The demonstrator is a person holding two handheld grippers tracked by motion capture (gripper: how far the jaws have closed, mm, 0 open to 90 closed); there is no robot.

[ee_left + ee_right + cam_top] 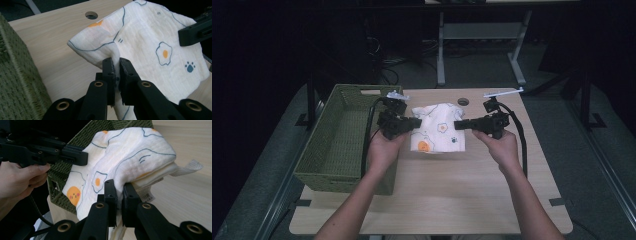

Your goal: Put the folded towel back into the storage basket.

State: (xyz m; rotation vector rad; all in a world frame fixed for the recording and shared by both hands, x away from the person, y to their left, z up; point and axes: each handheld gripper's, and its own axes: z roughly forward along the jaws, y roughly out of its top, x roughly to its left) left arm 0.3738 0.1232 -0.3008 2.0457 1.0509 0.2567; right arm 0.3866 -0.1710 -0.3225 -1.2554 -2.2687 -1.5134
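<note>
A white cloth (438,128) printed with fried eggs, paw marks and orange faces hangs folded above the middle of the wooden table (447,195). My left gripper (418,122) is shut on the cloth's left edge; in the left gripper view the fabric (150,42) is pinched between the jaws of that gripper (117,65). My right gripper (457,125) is shut on the opposite edge, and the right gripper view has the cloth (120,155) bunched between its jaws (119,188), a small label (146,195) hanging beside them.
A green woven basket (343,142) stands on the table's left side, close beside my left hand. A round hole (463,101) sits in the tabletop behind the cloth. Dark floor, cables and a table frame lie beyond the far edge.
</note>
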